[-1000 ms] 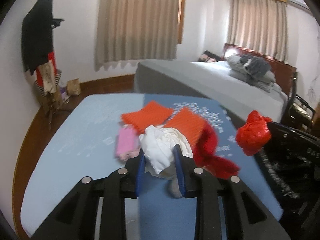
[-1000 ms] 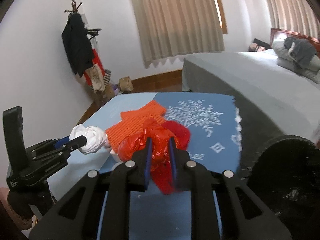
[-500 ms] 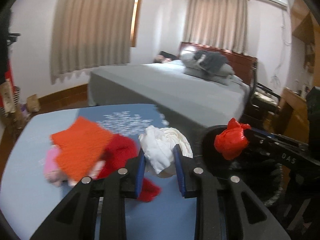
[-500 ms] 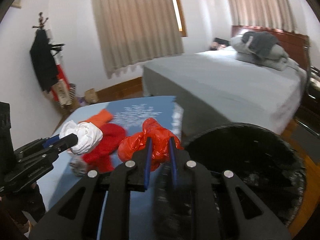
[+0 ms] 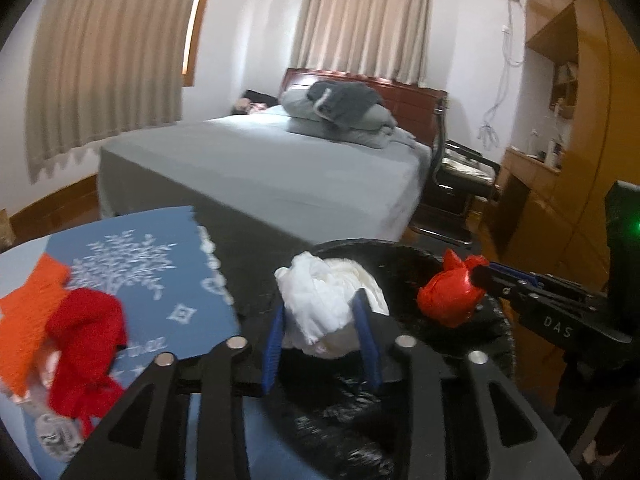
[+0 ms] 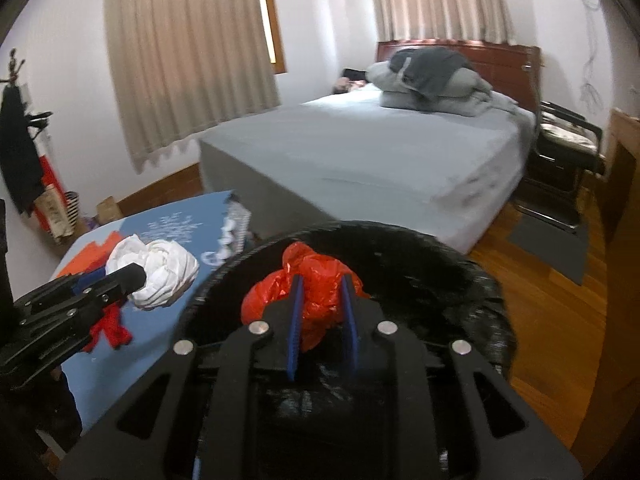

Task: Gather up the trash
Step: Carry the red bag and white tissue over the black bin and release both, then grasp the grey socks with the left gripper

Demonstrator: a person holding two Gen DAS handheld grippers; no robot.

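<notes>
— In the middle of the bedroom, what takes up the most space?

— The wide bed with the grey sheet (image 6: pixel 384 160). Nearer me is the low table under a blue cloth with a white tree print (image 5: pixel 160 280), and just beside it the round bin lined with a black plastic bag (image 6: pixel 460 264).

— And on the table?

— A flat orange knitted piece (image 5: pixel 28 320) with a crumpled red cloth (image 5: pixel 86 340) against it.

— What about your grippers?

— My left gripper (image 5: pixel 322 320) has the scrunched white plastic bag (image 5: pixel 328 296) between its blue pads, at the bin's rim. My right gripper (image 6: pixel 322 300) has the crumpled red plastic bag (image 6: pixel 316 300) between its pads, above the bin's mouth. Both sets of jaws have just been opening; I cannot tell whether the pads press on the bags.
</notes>
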